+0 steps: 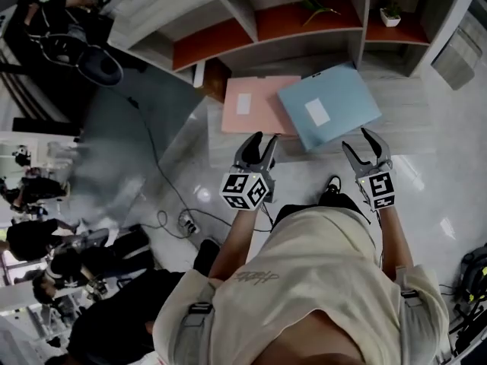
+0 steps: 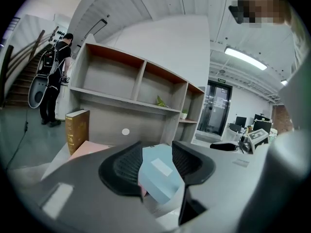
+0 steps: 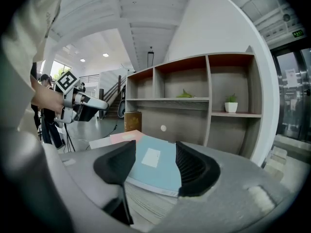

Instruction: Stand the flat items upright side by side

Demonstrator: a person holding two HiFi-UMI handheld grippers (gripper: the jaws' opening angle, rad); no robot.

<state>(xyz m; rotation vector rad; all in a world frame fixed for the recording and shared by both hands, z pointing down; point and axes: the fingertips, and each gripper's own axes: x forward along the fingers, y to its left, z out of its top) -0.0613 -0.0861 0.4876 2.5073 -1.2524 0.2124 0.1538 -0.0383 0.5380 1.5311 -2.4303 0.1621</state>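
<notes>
Both items are flat. The blue folder (image 1: 329, 105) lies skewed over the edge of the pink folder (image 1: 255, 103) on the shelf unit's low ledge (image 1: 403, 111). The left tool (image 1: 265, 138) and right tool (image 1: 358, 141) hang short of them, jaws partly apart, nothing held. Risks, as we judge them: lifting blue drags pink askew, thin edges slip from the pads, and stood folders flop without support.

Light blue flat item (image 1: 329, 112), white label, ahead of both jaw gaps. Pink flat item (image 1: 255, 103), white label, beyond left gripper (image 1: 264, 144). Both cubes, right gripper (image 1: 361, 147) too: black-white squares. Brown book (image 2: 77, 130) left of left jaws. Shelf (image 1: 228, 40) grey, orange-red boards.
</notes>
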